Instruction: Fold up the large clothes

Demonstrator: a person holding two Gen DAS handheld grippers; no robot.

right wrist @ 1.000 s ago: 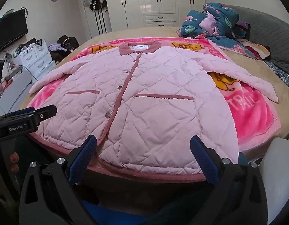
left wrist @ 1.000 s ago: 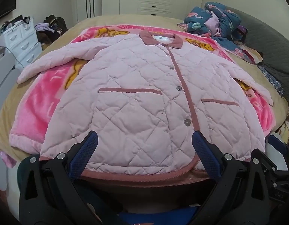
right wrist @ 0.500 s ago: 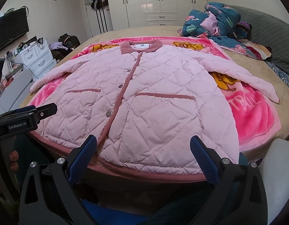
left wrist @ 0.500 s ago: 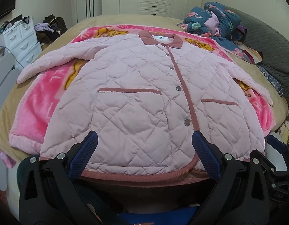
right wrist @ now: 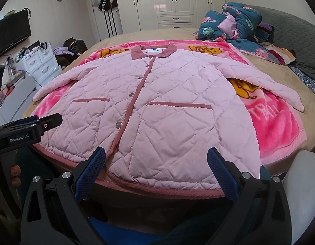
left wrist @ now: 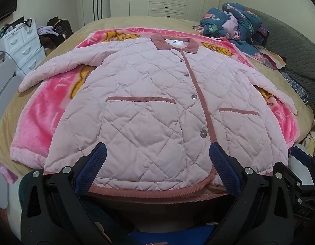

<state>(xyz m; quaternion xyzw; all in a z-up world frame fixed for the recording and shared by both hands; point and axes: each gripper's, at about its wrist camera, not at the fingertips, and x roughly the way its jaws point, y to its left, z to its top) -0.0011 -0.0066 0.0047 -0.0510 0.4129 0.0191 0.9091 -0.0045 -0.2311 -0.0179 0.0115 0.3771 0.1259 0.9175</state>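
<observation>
Because the quilted pink jacket [left wrist: 149, 106] had to be folded from a flat start, it lay face up and buttoned on the pink blanket [left wrist: 40, 126] that covered the bed [left wrist: 120, 23], collar [left wrist: 174, 43] away from you and hem [left wrist: 157, 192] at the near edge; both sleeves were spread outward, the left sleeve [left wrist: 61, 69] reaching toward the white drawers [left wrist: 22, 45] and the right sleeve [right wrist: 263, 81] angling toward the grey headboard side; that layout left every edge you might want within reach, and I judged no fold had yet been made.

You held the left gripper [left wrist: 157, 163] low at the foot of the bed, pointing along the jacket toward the collar, its jaws spread wide and pinching nothing; its blue pads [left wrist: 99, 159] hovered over the hem on the pocket side, apart from the cloth as far as could be told; the right gripper [right wrist: 156, 163] sat beside it in the same level, forward-facing pose, jaws likewise spread and empty, framing the other pocket [right wrist: 177, 106] with the button placket [right wrist: 135, 102] just to its left; in the right view the left tool's body showed at the far left edge, so your hands were side by side, near each other; a heap of patterned bedding [right wrist: 235, 22] lay well apart near the headboard.
</observation>
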